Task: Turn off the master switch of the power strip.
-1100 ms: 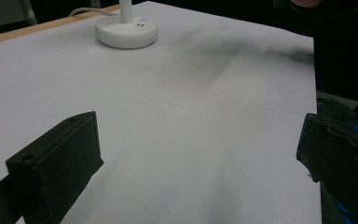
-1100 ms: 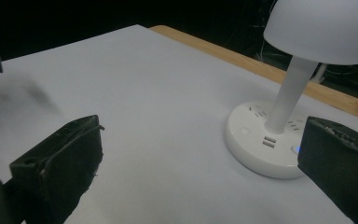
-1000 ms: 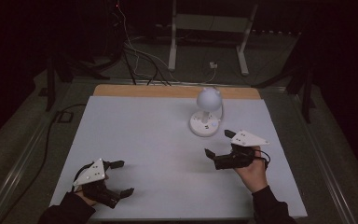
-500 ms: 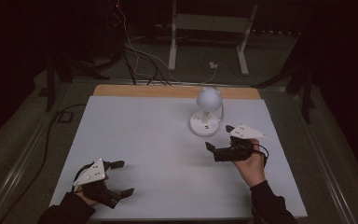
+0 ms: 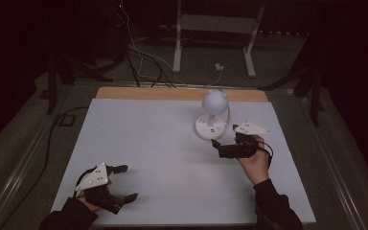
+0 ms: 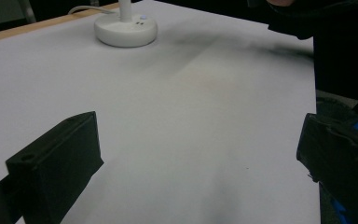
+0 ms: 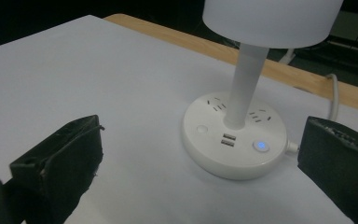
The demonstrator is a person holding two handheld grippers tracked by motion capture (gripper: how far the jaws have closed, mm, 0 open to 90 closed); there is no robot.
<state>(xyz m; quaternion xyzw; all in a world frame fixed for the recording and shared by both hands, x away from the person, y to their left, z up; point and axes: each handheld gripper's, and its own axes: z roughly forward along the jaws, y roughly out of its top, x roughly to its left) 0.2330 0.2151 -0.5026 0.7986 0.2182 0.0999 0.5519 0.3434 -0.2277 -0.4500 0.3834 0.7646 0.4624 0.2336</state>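
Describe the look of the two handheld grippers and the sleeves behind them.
Both the left gripper and the right gripper are black, each topped by a grey three-cornered plate. Their jaws are blocky black pads. A dark cable loops off the right one. The person's sleeves are dark and long.

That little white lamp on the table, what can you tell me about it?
The desk lamp is all white, seemingly smooth plastic. A round, flat base carries socket slots, two USB ports, a round button and a small glowing blue light. A straight stem rises from the base's middle to a rounded shade. A white cord leaves the base toward the table's far wooden edge. It stands upright on the white tabletop, right of centre. The right hand-held gripper points at it, jaws apart, not touching.
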